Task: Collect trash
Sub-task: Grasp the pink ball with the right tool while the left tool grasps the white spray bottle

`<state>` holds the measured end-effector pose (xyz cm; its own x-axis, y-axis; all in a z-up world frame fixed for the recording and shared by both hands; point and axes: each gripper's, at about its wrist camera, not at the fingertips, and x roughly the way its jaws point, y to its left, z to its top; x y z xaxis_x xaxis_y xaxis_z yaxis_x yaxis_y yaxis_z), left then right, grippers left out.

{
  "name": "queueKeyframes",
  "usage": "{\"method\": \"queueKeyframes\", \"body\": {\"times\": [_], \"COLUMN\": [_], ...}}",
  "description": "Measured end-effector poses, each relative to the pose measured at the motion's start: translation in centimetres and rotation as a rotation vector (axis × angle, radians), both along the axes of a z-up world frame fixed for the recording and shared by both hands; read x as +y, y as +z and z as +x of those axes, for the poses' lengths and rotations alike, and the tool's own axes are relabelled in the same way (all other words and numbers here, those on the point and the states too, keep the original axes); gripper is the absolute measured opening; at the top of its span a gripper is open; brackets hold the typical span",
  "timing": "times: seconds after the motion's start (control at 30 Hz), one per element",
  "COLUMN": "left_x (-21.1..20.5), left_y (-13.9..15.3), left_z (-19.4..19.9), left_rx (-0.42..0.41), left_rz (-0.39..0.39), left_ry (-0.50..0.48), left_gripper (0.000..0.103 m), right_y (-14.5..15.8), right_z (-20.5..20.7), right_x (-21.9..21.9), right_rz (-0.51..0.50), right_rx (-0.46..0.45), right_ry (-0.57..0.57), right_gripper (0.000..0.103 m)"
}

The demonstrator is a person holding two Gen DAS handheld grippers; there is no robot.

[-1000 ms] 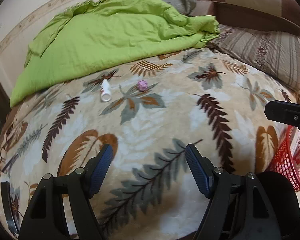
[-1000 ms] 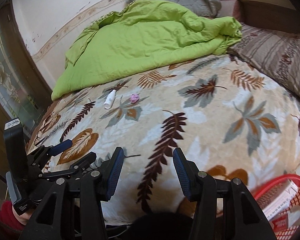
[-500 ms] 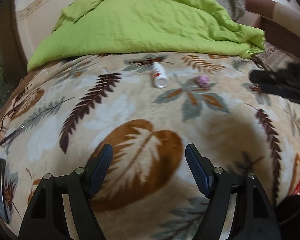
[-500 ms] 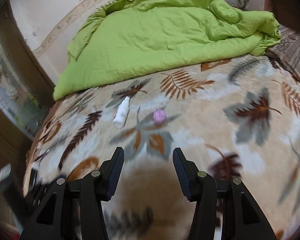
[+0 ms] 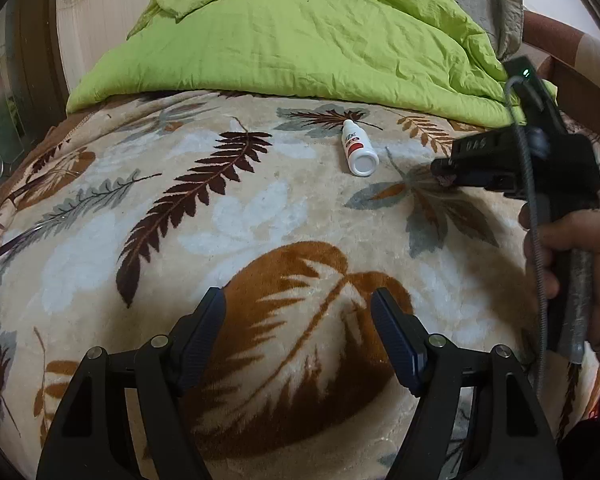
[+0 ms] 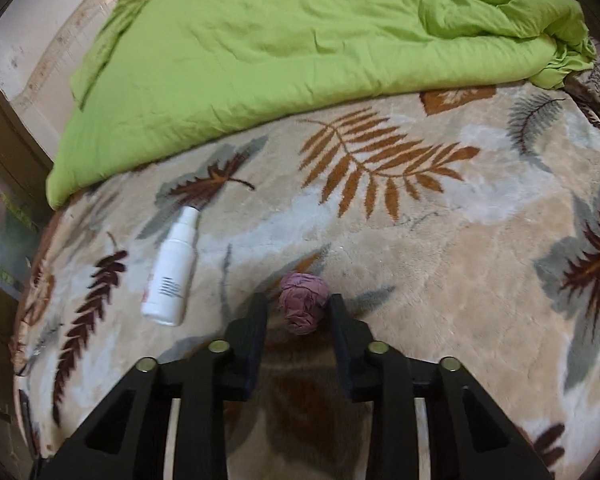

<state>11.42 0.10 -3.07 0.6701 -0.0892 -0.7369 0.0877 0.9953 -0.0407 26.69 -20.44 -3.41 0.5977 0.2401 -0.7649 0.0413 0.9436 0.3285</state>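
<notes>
A crumpled pink paper ball lies on the leaf-patterned blanket. My right gripper straddles it, one finger on each side, jaws narrowed and open, with a slim gap showing on the left. A white bottle lies on its side just left of it. In the left wrist view the right gripper is at the right, held by a hand, with a bit of the pink ball under its tip. The bottle lies beyond it. My left gripper hovers open over the blanket, holding nothing.
A rumpled green duvet covers the far half of the bed, just behind the bottle. What looks like a pair of glasses lies at the blanket's left edge. A wall and a wooden frame run along the bed's left side.
Both grippers have moved forward over the bed. The right one came down onto the pink ball and its jaws narrowed around it. The red basket has left view.
</notes>
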Motion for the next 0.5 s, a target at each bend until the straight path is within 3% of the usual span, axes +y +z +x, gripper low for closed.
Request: {"method": "queueKeyframes", "body": {"times": [0.17, 0.33, 0.5], "left_x": [0.1, -1.0, -2.5], "left_y": [0.6, 1.8, 2.7], "left_z": [1.7, 5.6, 11.1], "left_rx": [0.005, 0.012, 0.074], "left_rz": [-0.015, -0.012, -0.108], "left_ry": [-0.003, -0.029, -0.043], "left_gripper": [0.074, 0.074, 0.071], "right_y": [0.2, 2.0, 2.6], "right_z": [-1.4, -5.8, -11.3], "right_x": [-0.8, -1.6, -2.3], "right_rz": [0.04, 0.051, 0.091], "right_rx": [-0.035, -0.091, -0.117], "right_ry": [-0.013, -0.016, 0.004], "right_gripper": [0.026, 0.026, 0.026]}}
